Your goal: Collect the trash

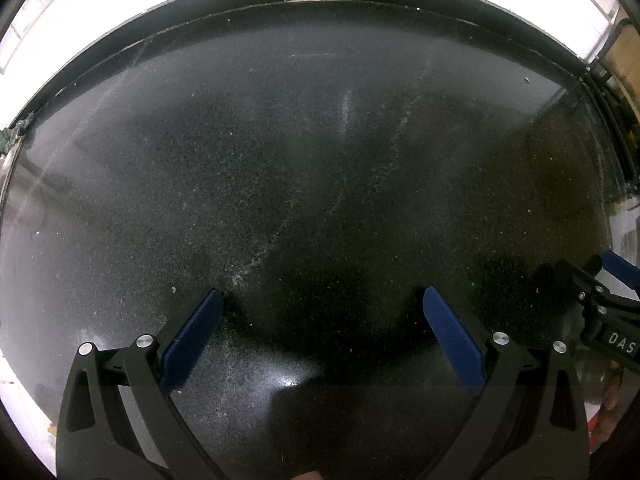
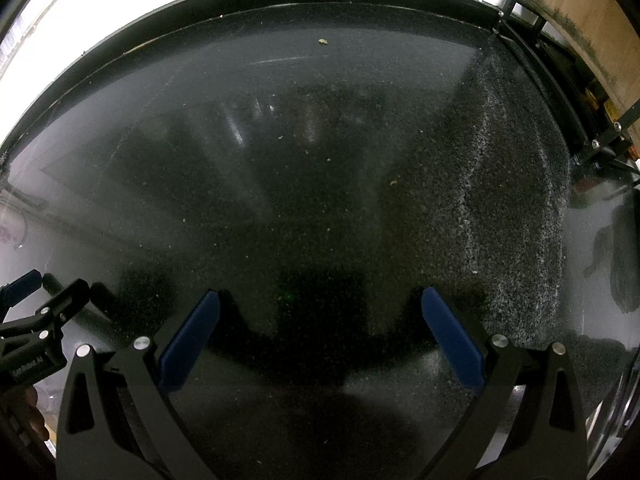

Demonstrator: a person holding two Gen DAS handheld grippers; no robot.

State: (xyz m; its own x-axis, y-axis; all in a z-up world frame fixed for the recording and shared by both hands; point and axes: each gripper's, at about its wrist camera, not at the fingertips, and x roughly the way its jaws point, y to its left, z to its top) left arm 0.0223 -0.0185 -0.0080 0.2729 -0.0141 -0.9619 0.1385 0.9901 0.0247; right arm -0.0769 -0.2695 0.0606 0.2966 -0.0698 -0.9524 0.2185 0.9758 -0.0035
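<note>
A dark speckled countertop (image 1: 320,160) fills both views, and no large piece of trash shows on it. Only small crumbs lie there: one crumb (image 2: 323,41) near the back edge, another crumb (image 2: 394,181) mid-right, and a tiny crumb (image 1: 174,289) beside my left finger. My left gripper (image 1: 323,292) hovers low over the counter, open, with nothing between its blue pads. My right gripper (image 2: 320,292) is open and empty too. Each shows in the other's view: the right gripper (image 1: 588,270) at the right edge, the left gripper (image 2: 50,286) at the left edge.
A band of pale grit (image 2: 500,200) runs down the counter's right side, and a thin dust line (image 1: 280,232) crosses the middle. A black metal rack (image 2: 560,92) and a cardboard box (image 2: 580,20) stand off the right end. A bright white wall lies behind the raised back edge (image 1: 320,0).
</note>
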